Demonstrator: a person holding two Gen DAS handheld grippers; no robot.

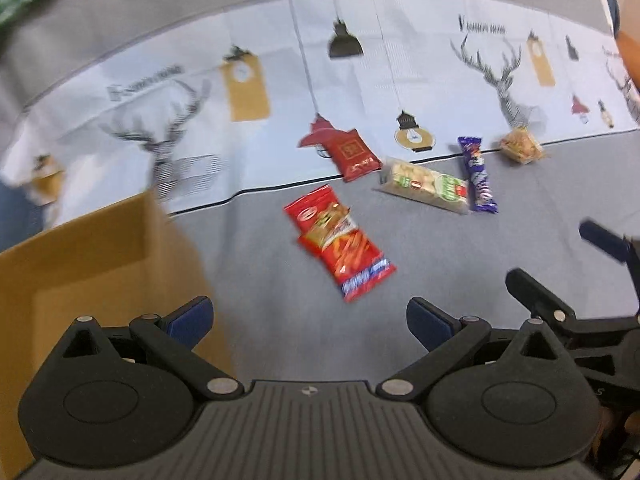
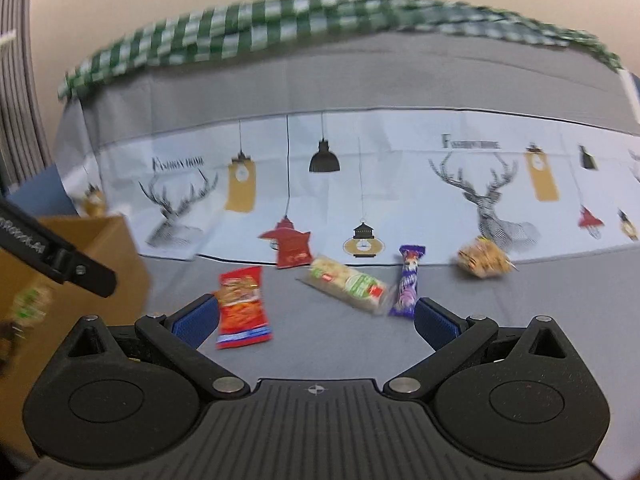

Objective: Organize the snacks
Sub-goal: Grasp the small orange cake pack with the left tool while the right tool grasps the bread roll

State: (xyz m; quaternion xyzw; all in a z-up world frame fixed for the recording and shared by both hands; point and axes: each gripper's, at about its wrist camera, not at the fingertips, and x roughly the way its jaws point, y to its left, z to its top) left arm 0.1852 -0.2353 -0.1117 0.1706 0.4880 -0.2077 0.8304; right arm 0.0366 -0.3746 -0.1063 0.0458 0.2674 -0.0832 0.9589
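Observation:
Several snacks lie on the grey cloth: a red chip bag (image 1: 339, 245) (image 2: 242, 306), a dark red packet (image 1: 355, 155) (image 2: 295, 253), a clear cracker pack (image 1: 426, 184) (image 2: 349, 284), a purple bar (image 1: 478, 175) (image 2: 408, 287) and a golden snack pack (image 1: 521, 145) (image 2: 481, 258). My left gripper (image 1: 308, 320) is open and empty, above the cloth near the red chip bag. My right gripper (image 2: 315, 322) is open and empty, in front of the snacks. A cardboard box (image 1: 80, 280) (image 2: 60, 280) stands at the left.
A white cloth strip printed with deer and lamps (image 1: 400, 80) (image 2: 400, 184) lies behind the snacks. A green checked cloth (image 2: 320, 20) runs along the far edge. The right gripper shows at the right of the left wrist view (image 1: 580, 280).

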